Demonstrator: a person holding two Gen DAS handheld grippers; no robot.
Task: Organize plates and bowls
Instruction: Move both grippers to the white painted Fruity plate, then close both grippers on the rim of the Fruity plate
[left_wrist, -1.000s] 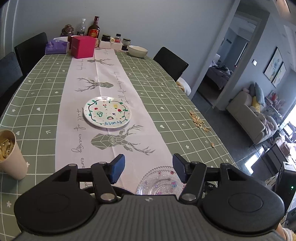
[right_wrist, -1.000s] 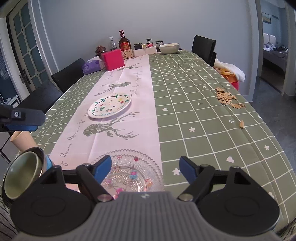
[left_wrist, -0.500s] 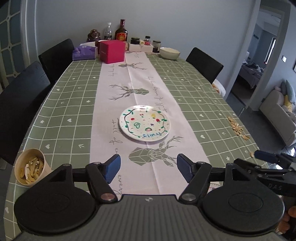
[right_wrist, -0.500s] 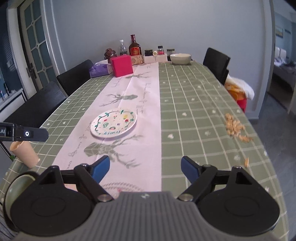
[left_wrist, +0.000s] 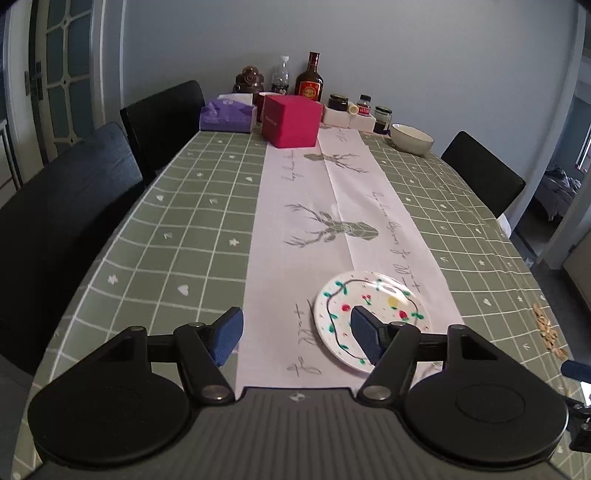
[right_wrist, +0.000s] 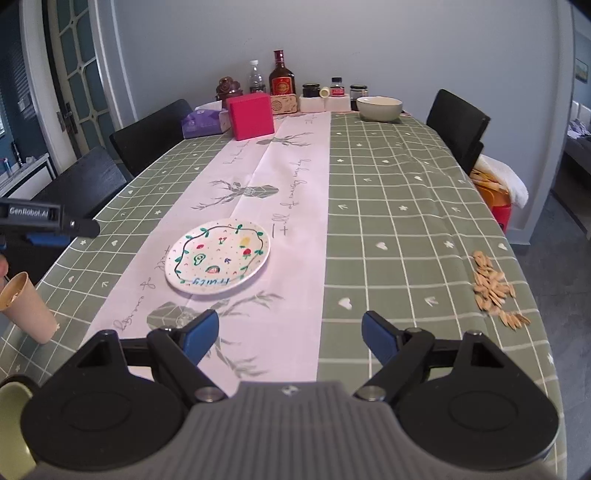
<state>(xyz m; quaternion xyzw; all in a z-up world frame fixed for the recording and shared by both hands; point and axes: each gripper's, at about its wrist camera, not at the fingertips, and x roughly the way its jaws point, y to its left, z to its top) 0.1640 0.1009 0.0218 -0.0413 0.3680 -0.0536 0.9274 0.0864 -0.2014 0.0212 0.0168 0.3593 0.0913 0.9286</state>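
Observation:
A white painted plate (left_wrist: 371, 317) lies on the pale table runner; it also shows in the right wrist view (right_wrist: 218, 255). A cream bowl (left_wrist: 412, 138) stands at the table's far right end and shows in the right wrist view (right_wrist: 379, 108) too. My left gripper (left_wrist: 295, 339) is open and empty, above the runner, its right finger over the plate's near side. It shows at the left edge of the right wrist view (right_wrist: 48, 221). My right gripper (right_wrist: 286, 338) is open and empty, just short of the plate. A green bowl's rim (right_wrist: 11, 410) shows at the lower left.
A pink box (left_wrist: 291, 120), purple tissue pack (left_wrist: 227, 116), bottles and jars (left_wrist: 309, 81) crowd the far end. A paper cup (right_wrist: 26, 308) stands near the left edge. Seed husks (right_wrist: 493, 288) lie on the right. Black chairs (left_wrist: 66, 206) line both sides.
Both grippers have risen and moved forward along the table toward the painted plate. The glass plate near the front edge has dropped out of both views. Both grippers stay open.

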